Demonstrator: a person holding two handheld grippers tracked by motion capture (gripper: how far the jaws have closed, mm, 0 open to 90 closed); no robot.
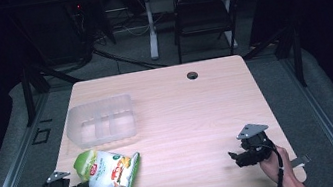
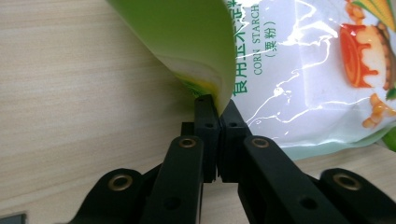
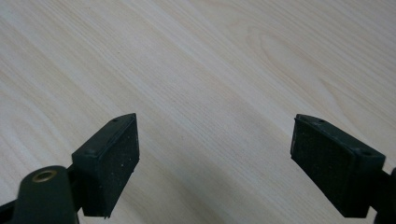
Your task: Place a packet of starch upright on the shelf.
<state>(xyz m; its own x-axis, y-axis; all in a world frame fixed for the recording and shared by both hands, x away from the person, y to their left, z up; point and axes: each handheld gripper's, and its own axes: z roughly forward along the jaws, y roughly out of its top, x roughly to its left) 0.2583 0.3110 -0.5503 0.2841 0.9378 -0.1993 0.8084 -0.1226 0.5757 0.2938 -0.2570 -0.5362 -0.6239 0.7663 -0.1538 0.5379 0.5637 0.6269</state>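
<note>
A green and white corn starch pouch [image 1: 108, 171] lies near the table's front left edge. My left gripper [image 1: 84, 186] is shut on the pouch's near edge; in the left gripper view the jaws pinch the pouch [image 2: 289, 70] and its green edge curls up over them at the left gripper's tip [image 2: 217, 105]. Toward the table's front right, my right gripper [image 1: 232, 155] stands open just above bare wood. In the right gripper view its pads [image 3: 112, 163] are wide apart around the right gripper's gap [image 3: 212, 163], with nothing between them.
A translucent plastic bin [image 1: 101, 121] with dividers sits behind the pouch at the left. A round cable hole [image 1: 192, 75] is at the table's far edge. A dark chair [image 1: 202, 12] stands beyond the table.
</note>
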